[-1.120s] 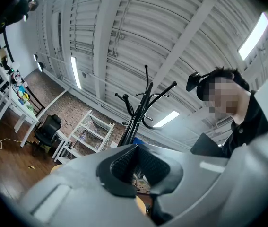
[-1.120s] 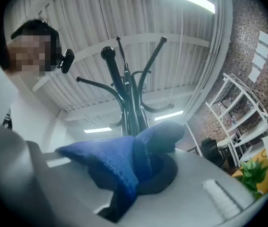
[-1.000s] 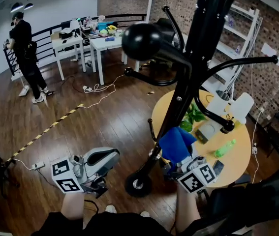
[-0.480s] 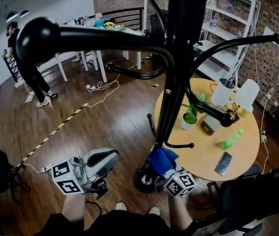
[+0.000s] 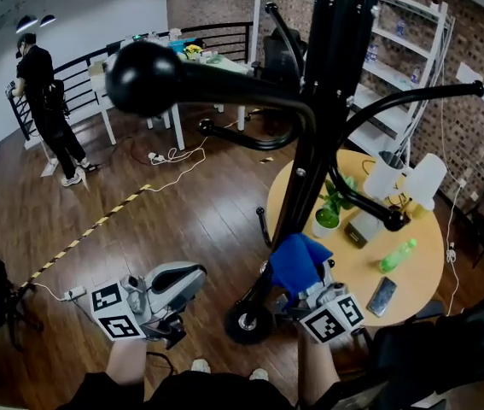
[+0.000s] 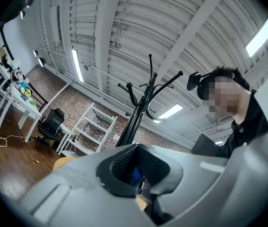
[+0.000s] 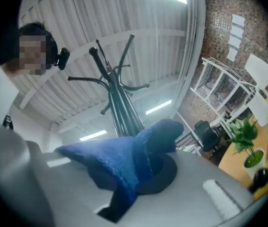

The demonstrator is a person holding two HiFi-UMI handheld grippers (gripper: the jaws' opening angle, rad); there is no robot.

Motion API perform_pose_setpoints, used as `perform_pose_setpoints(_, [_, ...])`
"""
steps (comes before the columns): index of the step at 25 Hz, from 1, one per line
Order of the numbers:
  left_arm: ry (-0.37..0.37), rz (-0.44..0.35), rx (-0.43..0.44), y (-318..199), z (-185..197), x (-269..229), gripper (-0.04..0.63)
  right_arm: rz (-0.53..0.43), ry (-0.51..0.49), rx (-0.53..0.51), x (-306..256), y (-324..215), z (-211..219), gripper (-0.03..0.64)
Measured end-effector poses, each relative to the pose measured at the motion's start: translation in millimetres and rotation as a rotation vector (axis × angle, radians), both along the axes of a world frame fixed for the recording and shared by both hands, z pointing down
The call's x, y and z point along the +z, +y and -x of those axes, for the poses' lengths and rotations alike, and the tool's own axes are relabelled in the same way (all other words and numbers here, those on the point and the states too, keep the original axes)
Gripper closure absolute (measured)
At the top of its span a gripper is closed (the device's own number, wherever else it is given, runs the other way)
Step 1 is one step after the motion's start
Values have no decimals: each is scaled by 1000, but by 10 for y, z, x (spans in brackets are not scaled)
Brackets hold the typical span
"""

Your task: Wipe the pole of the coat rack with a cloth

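right gripper (image 5: 308,290) fingers clenched on blue cloth (image 5: 300,260); cloth bunched against lower pole (image 5: 297,186) of coat rack, just above base (image 5: 246,323), probably so free fold rubs metal; left gripper (image 5: 173,284) fingers closed, empty, held aside, clear of pole

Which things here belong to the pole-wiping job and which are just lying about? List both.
Job: blue cloth, held in the right gripper; coat rack pole.
Lying about: potted plant, green bottle and phone on the round table; white shelf unit.
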State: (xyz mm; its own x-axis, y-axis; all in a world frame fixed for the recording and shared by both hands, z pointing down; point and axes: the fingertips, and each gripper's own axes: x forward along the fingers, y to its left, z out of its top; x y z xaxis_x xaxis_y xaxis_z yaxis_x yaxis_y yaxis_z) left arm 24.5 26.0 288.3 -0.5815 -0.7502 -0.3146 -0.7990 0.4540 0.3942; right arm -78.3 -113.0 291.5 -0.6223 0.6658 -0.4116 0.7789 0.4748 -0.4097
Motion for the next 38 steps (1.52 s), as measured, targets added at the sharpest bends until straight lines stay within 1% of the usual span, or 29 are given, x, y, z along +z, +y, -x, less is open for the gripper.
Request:
perform_pose_setpoints(4, [-30,-20,-15,150,-33,-50,602,16,-120,21,-723,37,-32,595])
perform_pose_setpoints(6, [-46,-32,-23,204,-45,-79,601,22,-159,28,-1000,40,-38,595])
perform_pose_setpoints(10, [-62,-63,-38,278,-68,-107,601,3,-240,51,-1488,31,-46,595])
perform_pose_setpoints(13, [-70,-82,-47,338,-84,-110,601,-17,-266,64,-1663,37,-60,595])
perform_pose_setpoints(16, [-75,-96,-49,380,-107,-117,601,-22,-268,72,-1617,33,-91,595])
perform_pose_setpoints(20, [-68,-102,-44,386,-90,-122,602,-70,-237,77,-1288,54,-81,595])
perform_pose_setpoints(23, [-48,-95,-29,327,-71,-87,602,-98,-170,55,-824,65,-58,595])
perform_pose_setpoints(30, [-9,-71,10,156,-43,-10,601,-105,69,-12,577,81,3,595])
perform_pose_setpoints(34, [18,-50,34,31,-2,59,602,-168,200,-15,1316,76,42,595])
perform_pose_setpoints(36, [23,-44,46,-9,3,77,602,-191,268,-13,1625,67,55,595])
perform_pose_setpoints(38, [26,-40,55,-18,4,73,603,-173,325,-21,1792,68,66,595])
